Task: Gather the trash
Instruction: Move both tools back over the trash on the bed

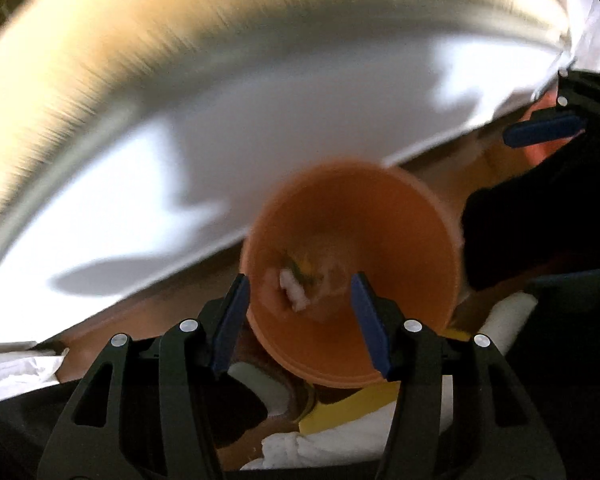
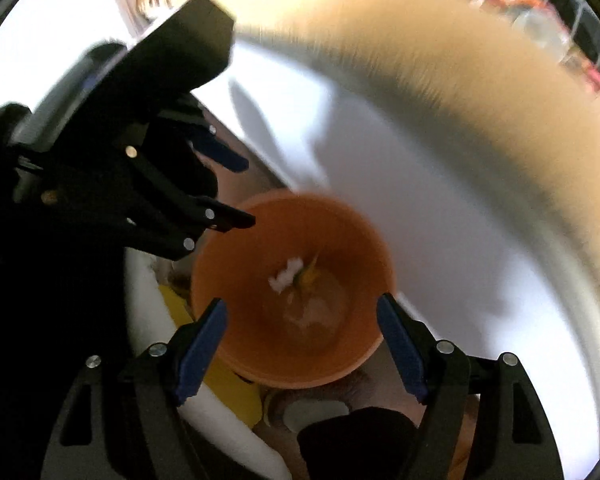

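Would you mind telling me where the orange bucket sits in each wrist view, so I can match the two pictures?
Left wrist: orange bucket lies right of centre, low, seen from above between the open fingers.
Right wrist: orange bucket lies at centre, low, between that gripper's open fingers.
Shared landmark: the white scrap inside the bucket.

No readable text in either view.

Both fisheye pictures are blurred by motion. The round orange plastic bin (image 1: 352, 272) shows no label or print, and the smeared coloured packages on the wire shelves (image 2: 540, 4) at the top right of the right wrist view carry nothing that can be made out.
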